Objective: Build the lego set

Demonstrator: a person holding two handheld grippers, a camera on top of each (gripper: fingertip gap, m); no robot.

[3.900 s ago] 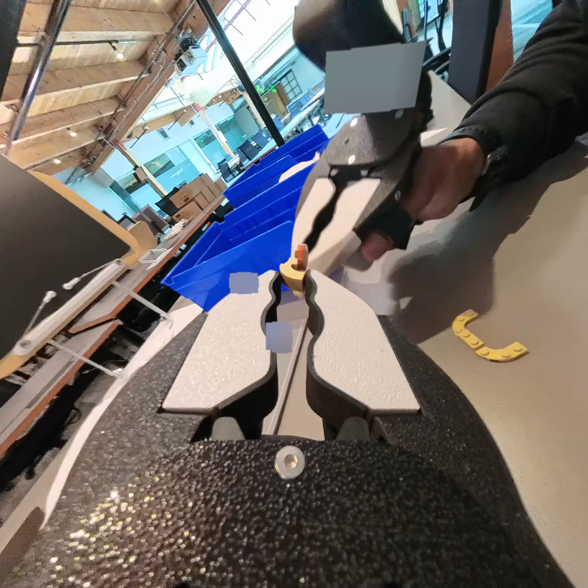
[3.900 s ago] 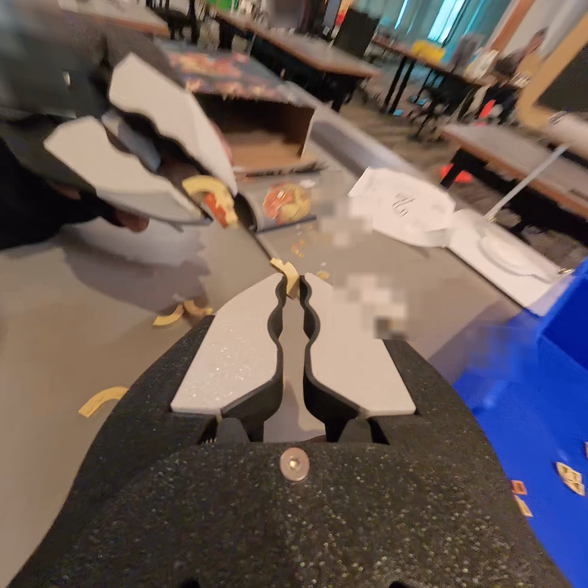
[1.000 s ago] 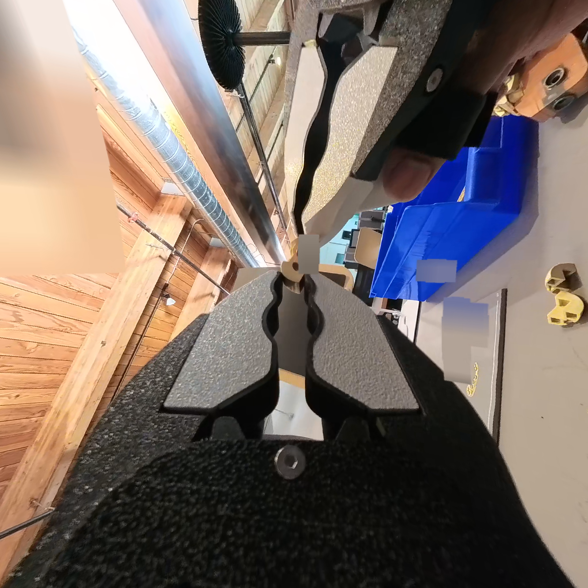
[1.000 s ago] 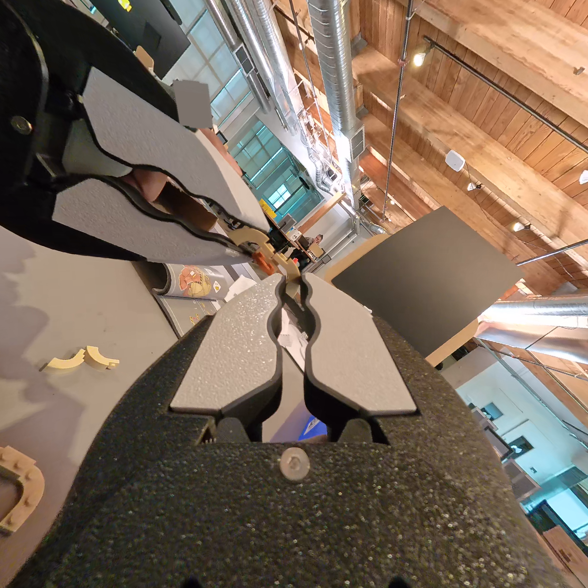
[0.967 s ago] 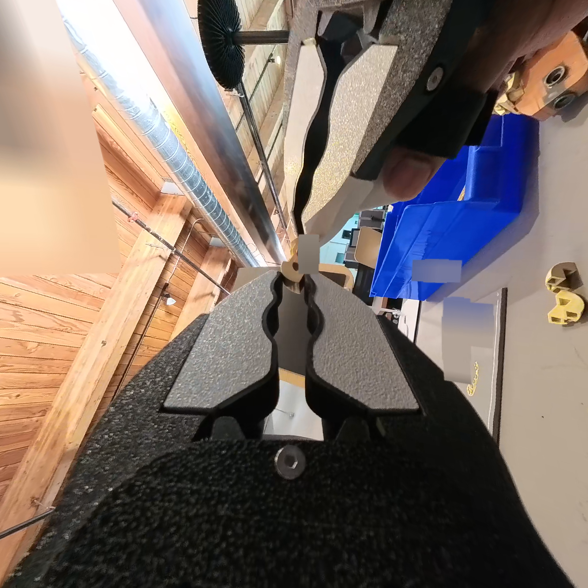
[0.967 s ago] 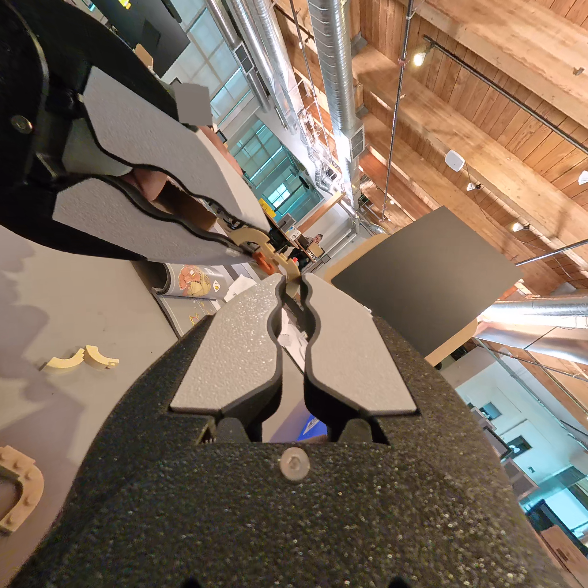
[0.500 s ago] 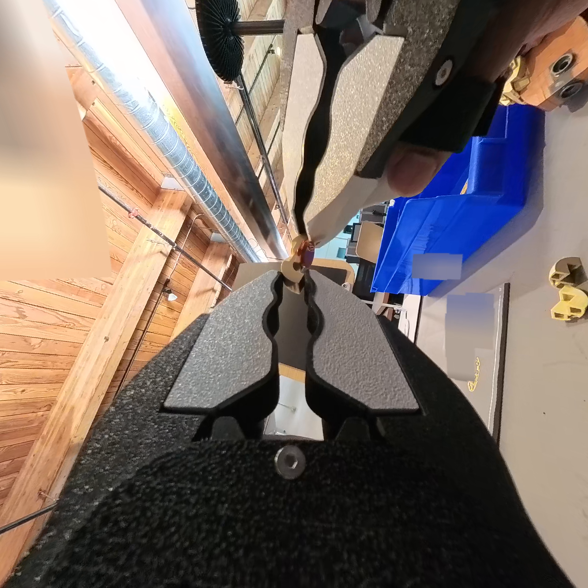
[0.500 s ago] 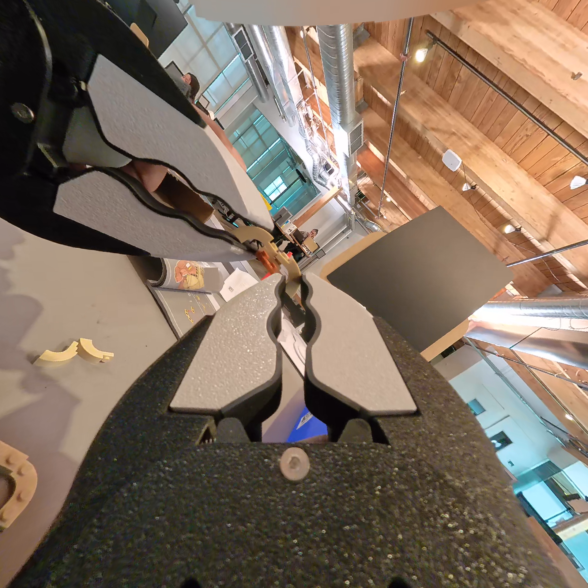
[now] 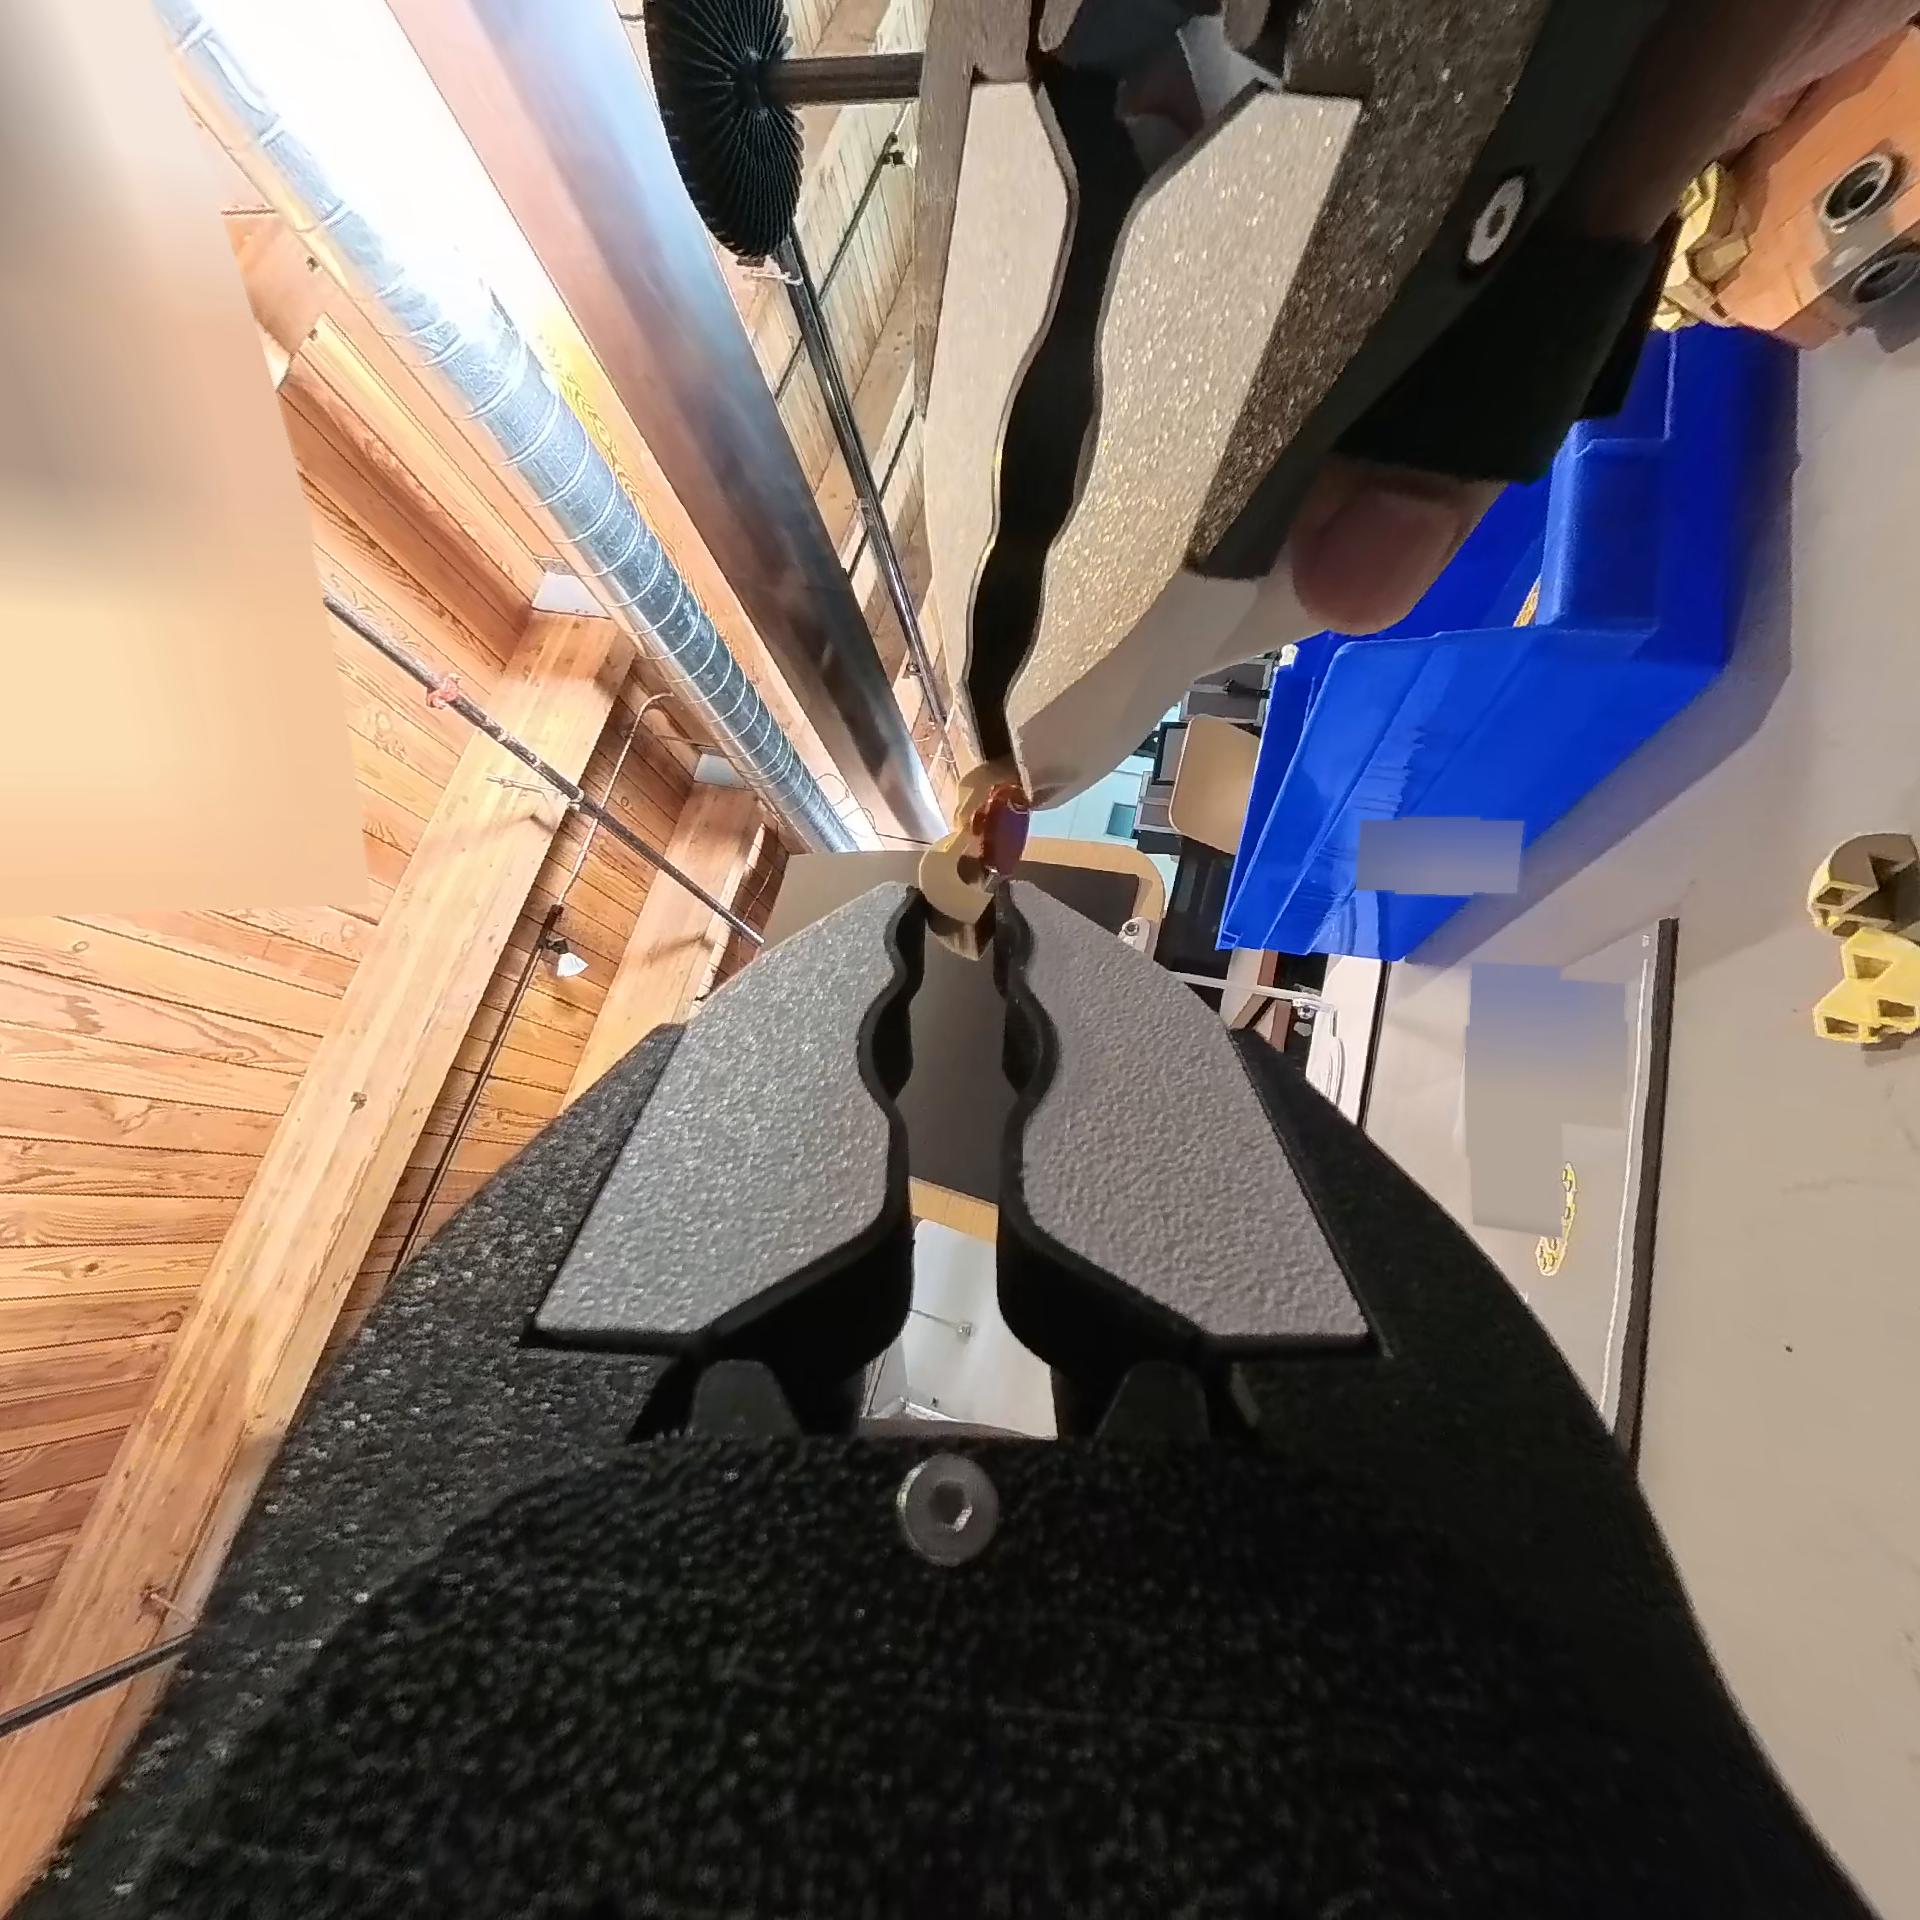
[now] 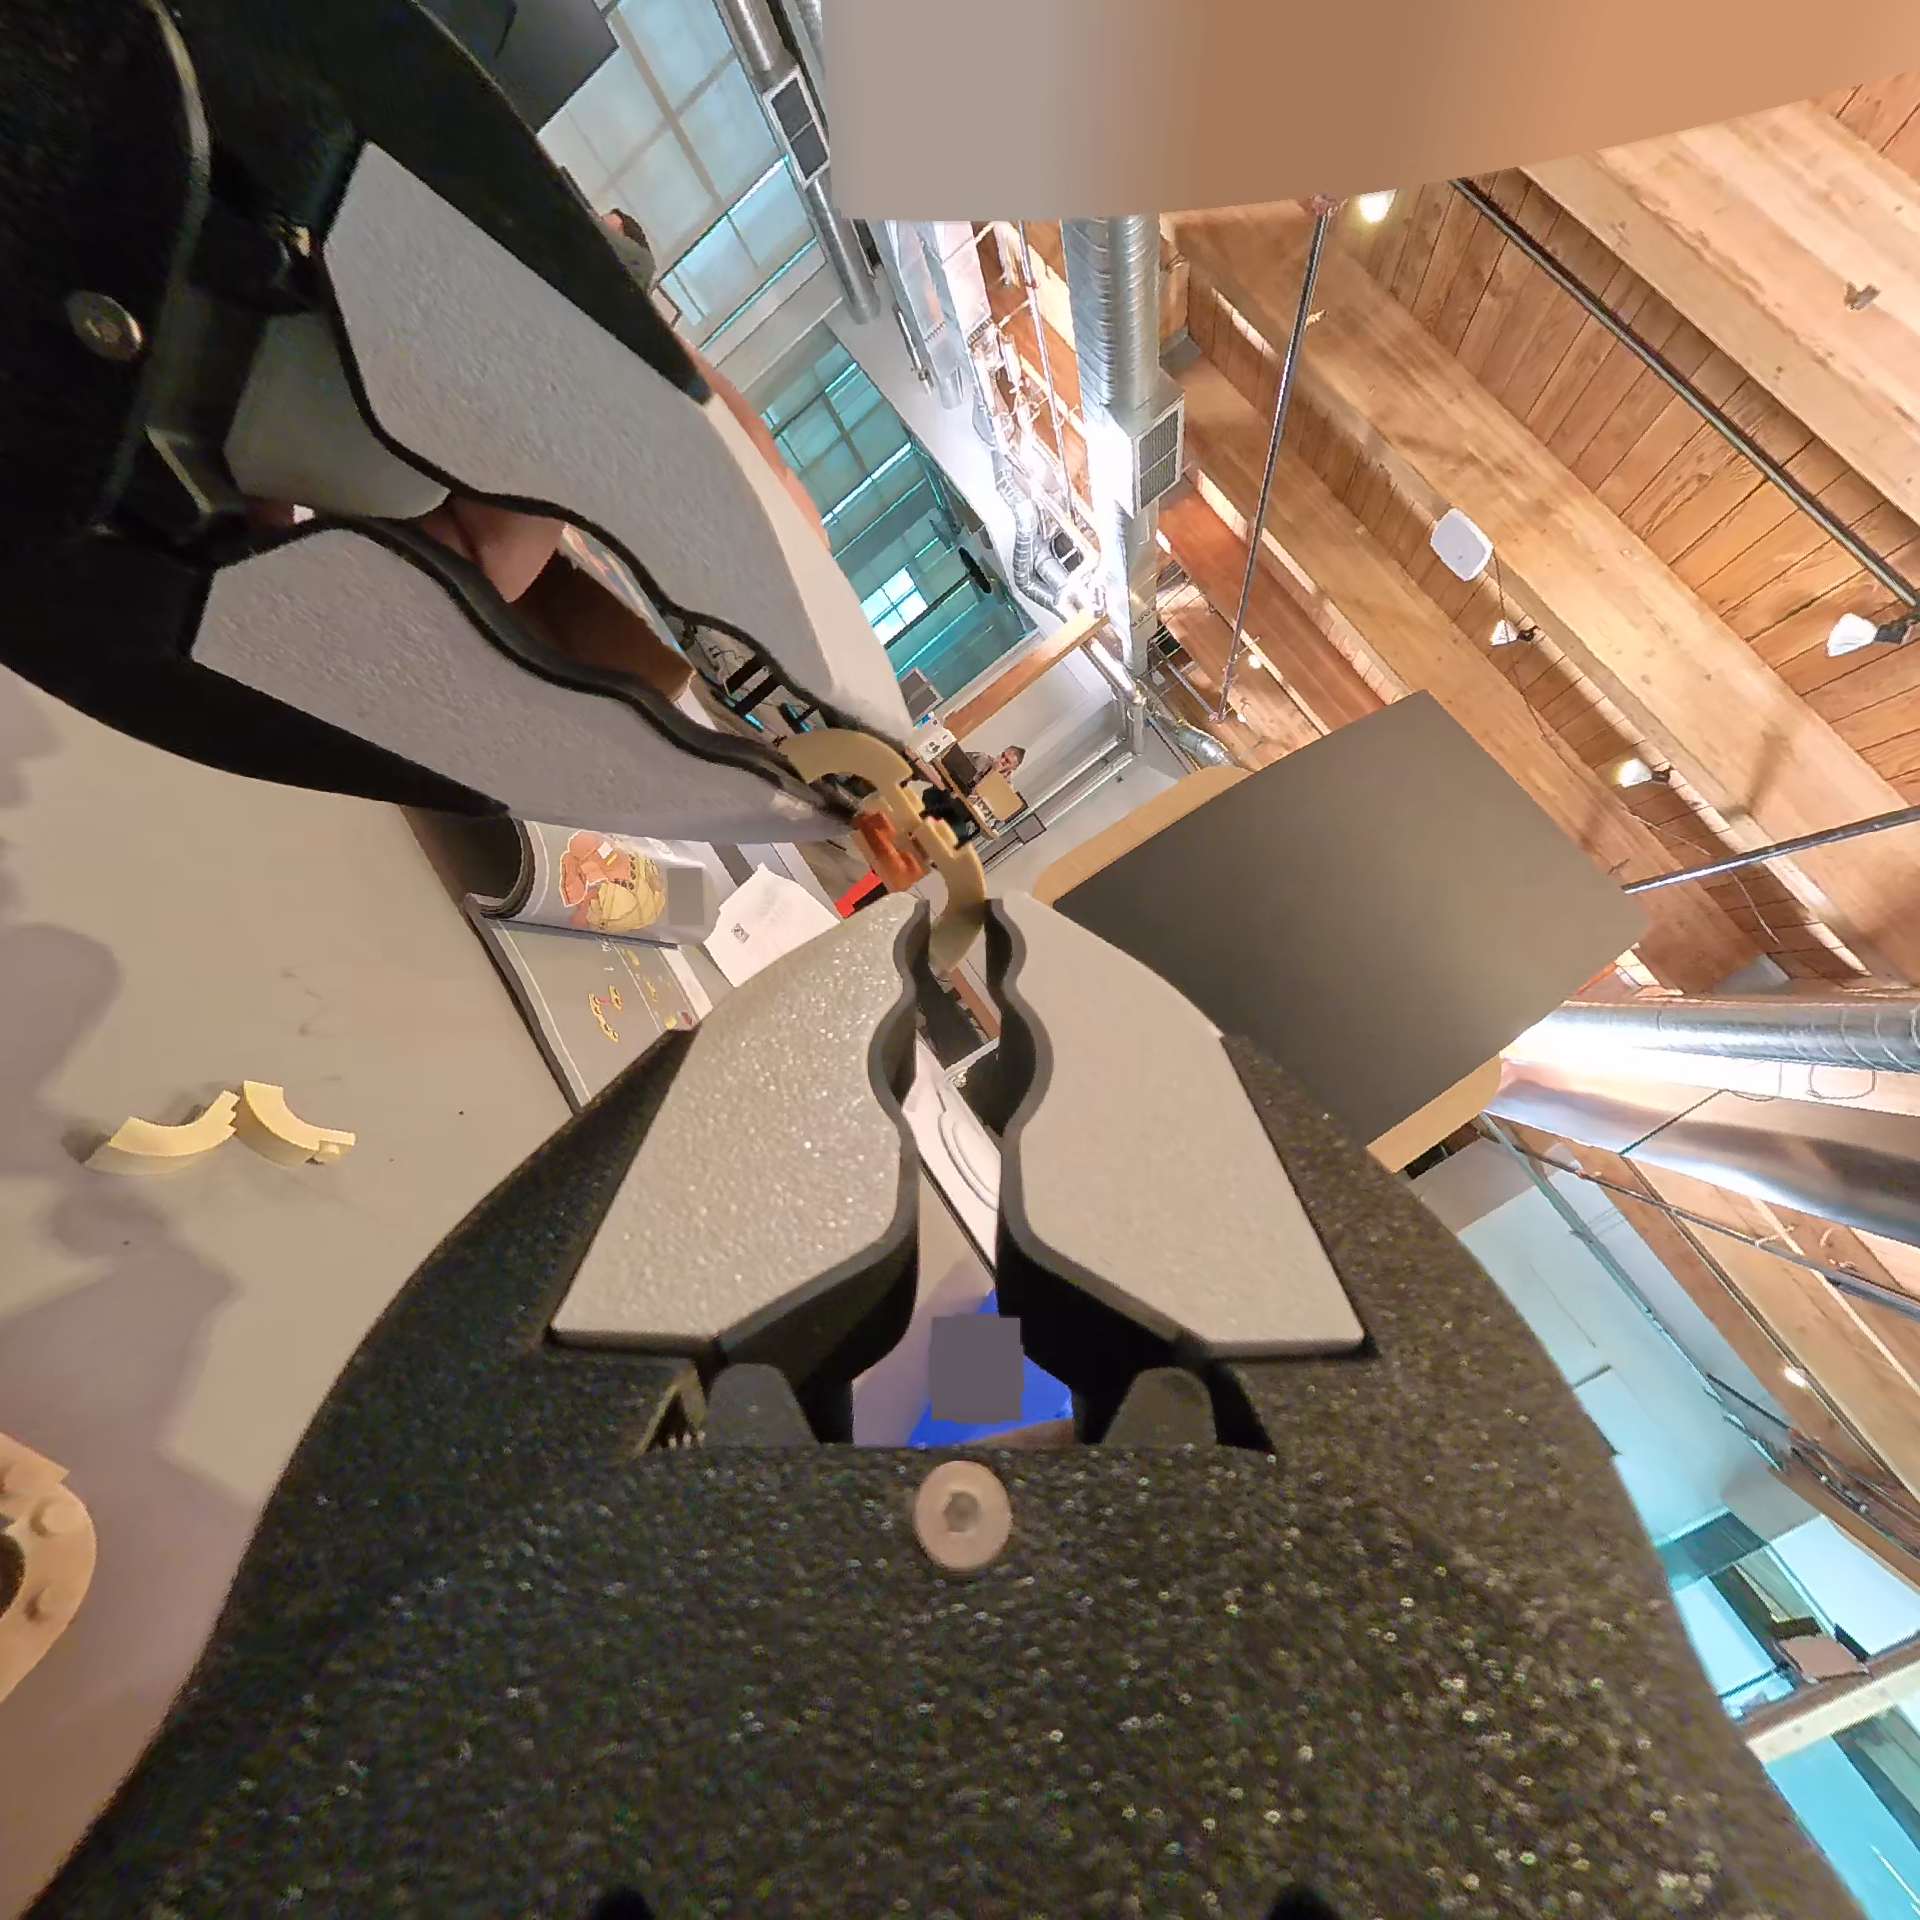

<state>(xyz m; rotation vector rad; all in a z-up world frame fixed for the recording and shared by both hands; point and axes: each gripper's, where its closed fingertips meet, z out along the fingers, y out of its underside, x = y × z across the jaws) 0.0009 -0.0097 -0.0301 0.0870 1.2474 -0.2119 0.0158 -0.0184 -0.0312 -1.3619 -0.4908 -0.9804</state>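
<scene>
- The tan curved piece (image 9: pixel 954 896) in the left gripper (image 9: pixel 954 920) has its lower end sunk between the fingers.
- The orange-brown piece (image 9: pixel 1006 837) is too small to make out where it joins.
- At 9 o'clock in the right wrist view, a studded tan piece (image 10: pixel 36 1558) is cut by the edge.
- Blurred patches cover the upper corners.

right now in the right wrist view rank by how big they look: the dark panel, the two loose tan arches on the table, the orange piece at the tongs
1. dark panel
2. loose tan arches
3. orange piece

Apparent size only: each lies at a different distance from the camera, so true sizes stay unsure.
</scene>
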